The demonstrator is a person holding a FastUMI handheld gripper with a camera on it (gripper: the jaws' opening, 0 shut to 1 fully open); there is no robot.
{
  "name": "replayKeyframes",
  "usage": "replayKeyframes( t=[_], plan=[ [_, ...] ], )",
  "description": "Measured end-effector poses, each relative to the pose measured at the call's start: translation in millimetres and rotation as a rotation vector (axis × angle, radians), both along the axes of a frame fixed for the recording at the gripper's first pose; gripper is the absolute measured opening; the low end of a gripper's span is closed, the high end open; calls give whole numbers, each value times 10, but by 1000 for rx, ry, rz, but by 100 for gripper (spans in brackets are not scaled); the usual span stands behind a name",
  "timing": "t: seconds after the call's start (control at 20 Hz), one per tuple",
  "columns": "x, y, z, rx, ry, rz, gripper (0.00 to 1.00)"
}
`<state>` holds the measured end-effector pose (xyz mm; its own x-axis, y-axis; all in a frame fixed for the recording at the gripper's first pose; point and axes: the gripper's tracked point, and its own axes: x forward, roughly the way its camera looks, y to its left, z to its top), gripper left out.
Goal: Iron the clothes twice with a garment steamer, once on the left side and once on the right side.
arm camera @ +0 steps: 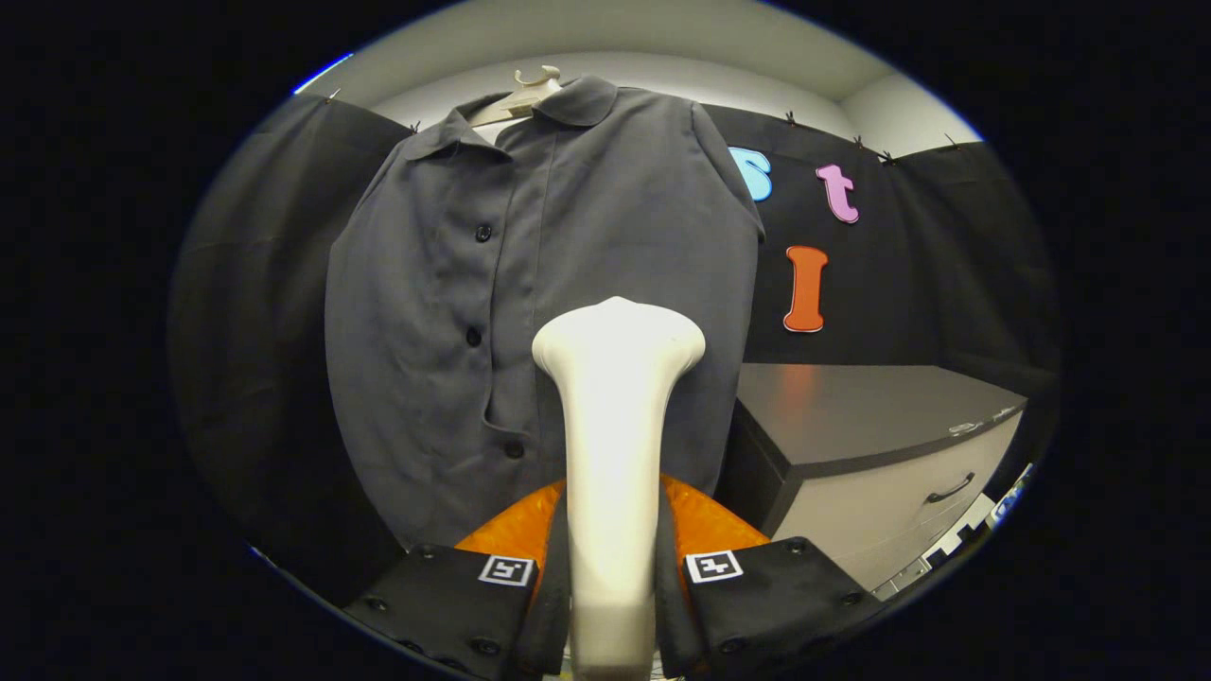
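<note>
A grey buttoned shirt point(530, 284) hangs on a pale hanger point(526, 95) in front of the black cloth wall. My gripper point(613, 530) is shut on the handle of a white garment steamer point(615, 426), both fingers pressing its sides. The steamer stands upright between the fingers, and its wide head point(618, 340) is raised in front of the shirt's lower middle, just right of the button row. Whether the head touches the cloth is hidden from this angle.
To the right of the shirt stands a cabinet with a dark top point(851, 407) and a pale drawer front with a dark handle point(949, 489). Black cloth wall hangs behind and to the left of the shirt.
</note>
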<state>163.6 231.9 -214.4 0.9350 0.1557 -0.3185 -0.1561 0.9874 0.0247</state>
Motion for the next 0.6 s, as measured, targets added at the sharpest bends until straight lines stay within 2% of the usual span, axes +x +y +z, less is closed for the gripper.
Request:
replayKeyframes(
  t=[0.6],
  plan=[
    [-384,-82,-805,-56,130,32,45]
  ],
)
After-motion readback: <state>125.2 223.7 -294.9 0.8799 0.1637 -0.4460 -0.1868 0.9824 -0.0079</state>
